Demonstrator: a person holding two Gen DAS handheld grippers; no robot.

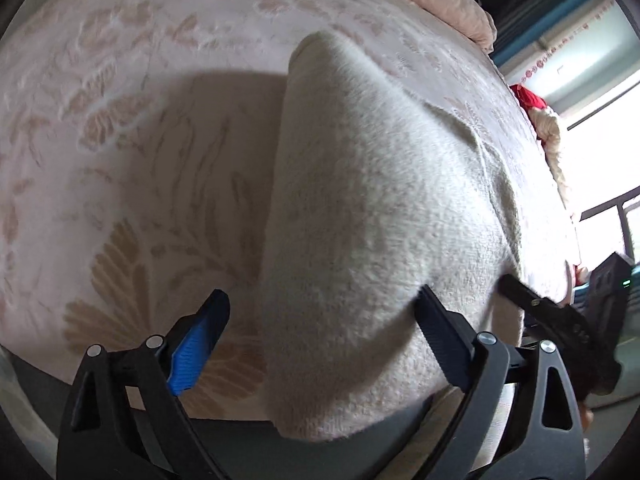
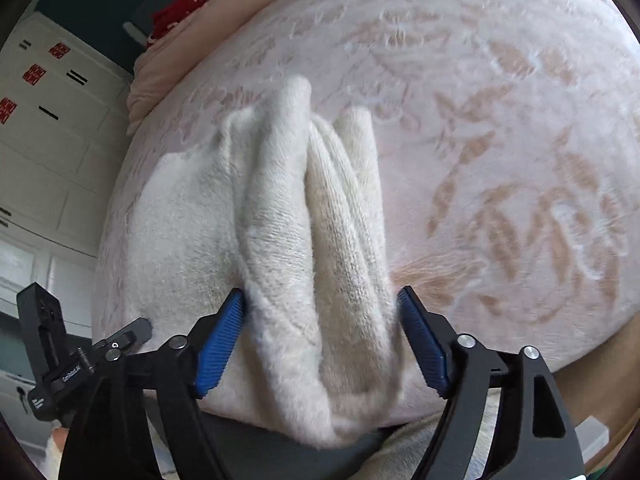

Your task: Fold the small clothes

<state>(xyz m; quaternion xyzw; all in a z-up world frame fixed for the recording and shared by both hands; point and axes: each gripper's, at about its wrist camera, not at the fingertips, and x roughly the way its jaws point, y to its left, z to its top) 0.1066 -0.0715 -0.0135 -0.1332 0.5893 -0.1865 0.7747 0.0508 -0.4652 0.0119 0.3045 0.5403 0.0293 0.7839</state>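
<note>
While the pink flowered bedspread point(image 1: 120, 120) fills most of both views, the cream fleece garment point(image 1: 372, 208) lies on it near the front edge, bunched up and far from folded. From the left wrist view it rises as one broad hump; from the right wrist view it runs away from the camera in several long ridges, with a flatter part spread to the left. No neat edge or stacked layer shows, so I judge the folding to be at an early stage: the cloth seems gathered or partly doubled, and smoothing and the final folds are left. A red item point(image 1: 528, 98) sits far back by the window, well apart.

The left claw point(image 1: 320, 328) stands wide apart, the cloth bulging between its fingers without being pinched. The right claw point(image 2: 320, 340) is also spread, its blue pads point(image 2: 220, 344) at either side of the ridges; whether they press the cloth I cannot tell.
</note>
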